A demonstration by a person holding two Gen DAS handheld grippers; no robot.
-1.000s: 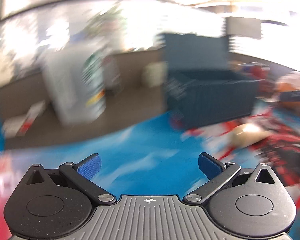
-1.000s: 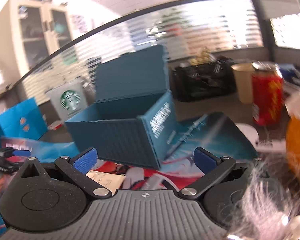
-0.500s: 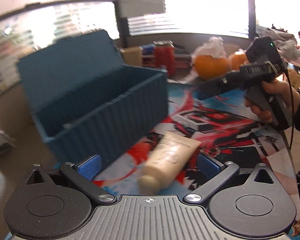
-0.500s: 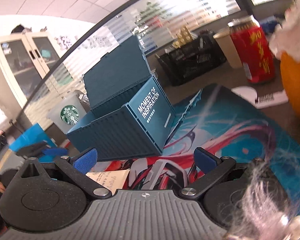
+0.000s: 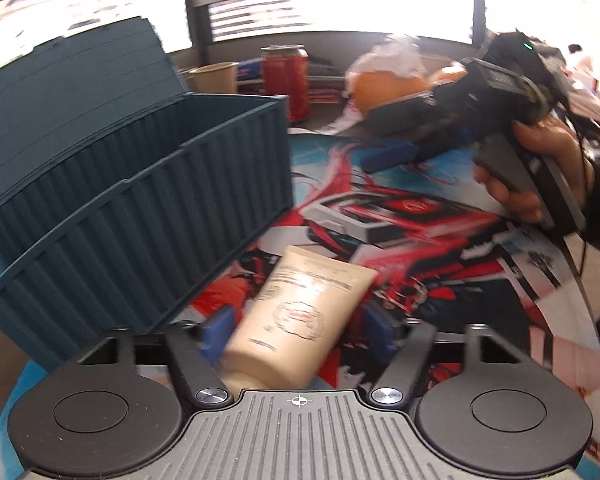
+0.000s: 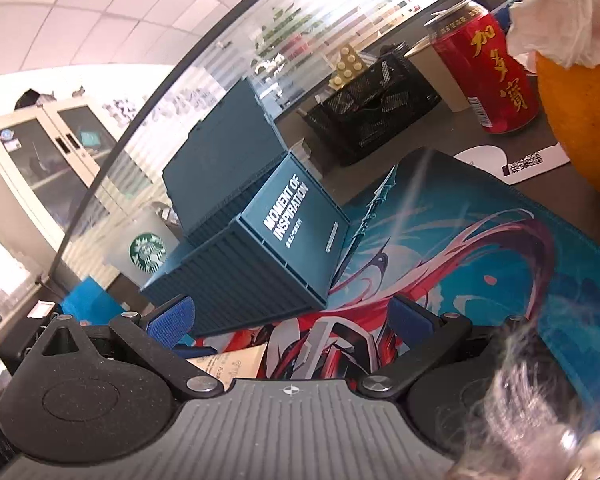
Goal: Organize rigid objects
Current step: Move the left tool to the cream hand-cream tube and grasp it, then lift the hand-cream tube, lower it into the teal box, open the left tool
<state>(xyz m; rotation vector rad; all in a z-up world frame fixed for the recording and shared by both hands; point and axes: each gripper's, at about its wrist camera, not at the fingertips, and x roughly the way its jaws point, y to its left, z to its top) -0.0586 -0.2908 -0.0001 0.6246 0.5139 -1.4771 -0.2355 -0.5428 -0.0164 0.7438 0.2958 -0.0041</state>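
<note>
A cream tube [image 5: 304, 304] lies on the printed mat beside the teal ribbed box [image 5: 140, 216], whose lid stands open. My left gripper [image 5: 298, 334] is low over the tube with its jaws closing; the tube sits between the blue pads [image 5: 216, 332], and a small gap shows at the right pad. My right gripper [image 6: 292, 320] is open with nothing between its fingers, facing the box's lettered end [image 6: 296, 216]. A corner of the tube [image 6: 228, 364] shows under it. In the left wrist view a hand holds the right gripper [image 5: 388, 154] over the mat's far side.
A colourful printed mat [image 5: 440, 260] covers the table. Behind it stand a red can [image 5: 286, 80], a paper cup [image 5: 214, 76] and an orange under crumpled tissue [image 5: 392, 80]. A black mesh basket [image 6: 376, 116] and a Starbucks cup [image 6: 146, 252] sit beyond the box.
The left gripper swung from a blurred view onto the box and tube, came down over the tube and narrowed its jaws around it. The right gripper rolled and sank slightly, still open.
</note>
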